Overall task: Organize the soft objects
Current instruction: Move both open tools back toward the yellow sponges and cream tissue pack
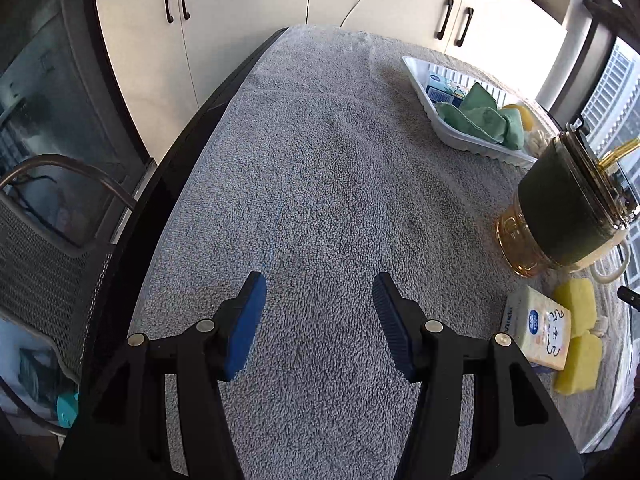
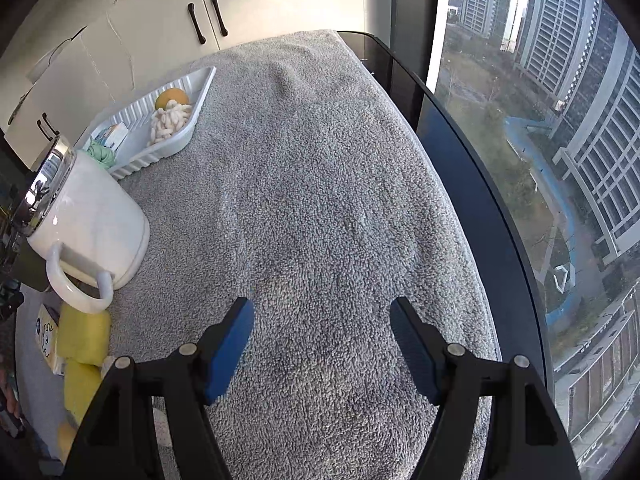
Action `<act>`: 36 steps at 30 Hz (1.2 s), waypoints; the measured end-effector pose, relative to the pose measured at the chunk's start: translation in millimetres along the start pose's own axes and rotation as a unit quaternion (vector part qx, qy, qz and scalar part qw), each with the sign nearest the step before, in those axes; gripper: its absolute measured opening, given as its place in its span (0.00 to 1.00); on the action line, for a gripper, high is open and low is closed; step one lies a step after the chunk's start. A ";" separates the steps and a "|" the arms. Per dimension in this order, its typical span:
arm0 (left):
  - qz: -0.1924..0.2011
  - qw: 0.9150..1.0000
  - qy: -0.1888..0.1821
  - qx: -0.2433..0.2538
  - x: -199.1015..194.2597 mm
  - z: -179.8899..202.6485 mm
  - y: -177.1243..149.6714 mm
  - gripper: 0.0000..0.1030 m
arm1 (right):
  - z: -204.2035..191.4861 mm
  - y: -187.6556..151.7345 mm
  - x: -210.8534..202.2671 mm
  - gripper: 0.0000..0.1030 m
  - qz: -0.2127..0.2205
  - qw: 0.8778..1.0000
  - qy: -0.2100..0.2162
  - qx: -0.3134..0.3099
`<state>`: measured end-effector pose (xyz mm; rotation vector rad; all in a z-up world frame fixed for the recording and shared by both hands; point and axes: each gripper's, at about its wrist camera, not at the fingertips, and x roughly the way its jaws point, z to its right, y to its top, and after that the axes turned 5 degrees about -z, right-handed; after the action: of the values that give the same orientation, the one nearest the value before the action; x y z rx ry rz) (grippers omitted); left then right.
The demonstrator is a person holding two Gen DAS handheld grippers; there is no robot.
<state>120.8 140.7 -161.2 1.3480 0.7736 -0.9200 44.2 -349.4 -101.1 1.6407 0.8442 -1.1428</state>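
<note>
Sponges — yellow, blocky — beside tissue pack.

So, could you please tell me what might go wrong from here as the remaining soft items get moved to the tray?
1. The glass cup and white mug stand between the yellow sponges and the tray; a carrying claw could topple them.
2. The tray looks nearly full, so additions may spill.

The tissue pack beside the yellow sponges has "Vinda" printed along its side edge. Its top face carries a blue oval logo and some drawn characters, too small to read. Print on the pack in the tray is illegible.
</note>
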 end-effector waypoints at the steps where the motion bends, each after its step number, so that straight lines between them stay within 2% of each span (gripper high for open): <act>1: -0.001 1.000 0.001 0.006 -1.2 2.2 -7.7 0.52 | 1.6 -7.9 -1.1 0.71 -0.001 1.000 0.002 0.003; 9: -0.007 0.998 0.013 0.059 -11.1 30.1 -57.1 0.52 | -6.5 -62.1 -11.6 0.71 -0.002 1.000 0.006 -0.006; 14: -0.020 0.996 -0.042 0.075 -20.4 49.6 -71.4 0.52 | -18.0 -81.0 -20.2 0.71 -0.002 1.000 0.016 -0.019; 16: -0.019 0.995 -0.046 0.088 -23.5 59.9 -75.9 0.52 | -22.8 -86.8 -24.8 0.71 0.000 0.999 0.022 -0.024; 26: -0.029 0.986 -0.082 0.144 -29.0 107.9 -88.0 0.52 | -46.6 -109.9 -34.1 0.71 -0.001 0.998 0.051 -0.035; 36: -0.028 0.976 -0.091 0.198 -18.0 147.0 -80.4 0.52 | -72.5 -116.8 -32.7 0.71 -0.005 0.996 0.069 -0.055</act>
<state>33.5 -3.2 -169.2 1.5635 0.5040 -1.2723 -49.2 -243.5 -96.3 1.6397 0.9870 -0.9812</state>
